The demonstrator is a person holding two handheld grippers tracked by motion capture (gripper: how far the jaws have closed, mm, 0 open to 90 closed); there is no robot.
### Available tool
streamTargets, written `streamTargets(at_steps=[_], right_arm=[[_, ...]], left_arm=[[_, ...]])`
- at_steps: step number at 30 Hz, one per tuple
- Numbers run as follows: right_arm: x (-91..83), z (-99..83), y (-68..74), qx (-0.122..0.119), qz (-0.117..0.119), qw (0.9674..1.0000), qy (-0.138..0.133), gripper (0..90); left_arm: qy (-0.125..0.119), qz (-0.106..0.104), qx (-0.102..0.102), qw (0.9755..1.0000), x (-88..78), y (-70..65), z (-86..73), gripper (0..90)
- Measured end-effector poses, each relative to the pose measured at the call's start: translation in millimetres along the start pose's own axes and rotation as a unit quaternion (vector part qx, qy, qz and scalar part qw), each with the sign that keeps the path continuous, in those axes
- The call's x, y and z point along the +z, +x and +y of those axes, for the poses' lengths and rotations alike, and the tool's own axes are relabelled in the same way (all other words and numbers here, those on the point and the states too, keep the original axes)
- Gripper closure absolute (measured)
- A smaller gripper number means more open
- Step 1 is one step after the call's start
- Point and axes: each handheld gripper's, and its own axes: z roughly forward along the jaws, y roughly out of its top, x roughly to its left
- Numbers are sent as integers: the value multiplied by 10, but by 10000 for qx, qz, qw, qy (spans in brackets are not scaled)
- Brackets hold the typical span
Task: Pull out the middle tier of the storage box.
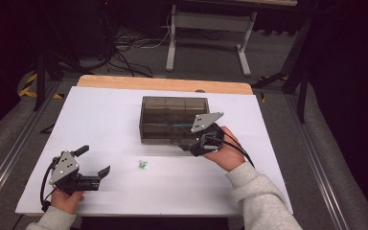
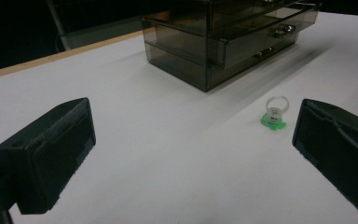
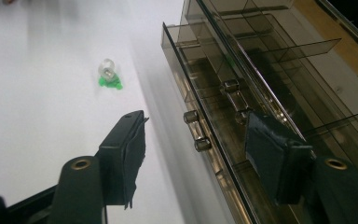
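A smoky see-through drawer box (image 1: 170,115) stands mid-table. My right gripper (image 1: 186,146) is at its front right corner, open. In the right gripper view its jaws (image 3: 196,154) straddle a drawer front (image 3: 186,79) that stands slightly out, with the drawer's metal handle (image 3: 196,130) between them and neither pad touching it. A small clear ring on a green base (image 1: 142,164) lies on the white sheet in front of the box; it also sits ahead of my left gripper's jaws (image 2: 276,114). My left gripper (image 1: 95,160) rests at the front left, open and holding nothing.
The white sheet (image 1: 100,124) covers a wooden table whose back edge (image 1: 163,84) shows. Beyond it are a desk frame (image 1: 172,43) and floor cables (image 1: 124,48). The box's divided compartments (image 3: 284,51) look bare.
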Motion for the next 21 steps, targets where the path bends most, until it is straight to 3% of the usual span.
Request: streamTargets(at_steps=[21], right_arm=[[252, -22, -6, -542, -128, 9965, 626, 448]], left_arm=[[2, 0, 1, 10000, 0, 0, 0, 3]])
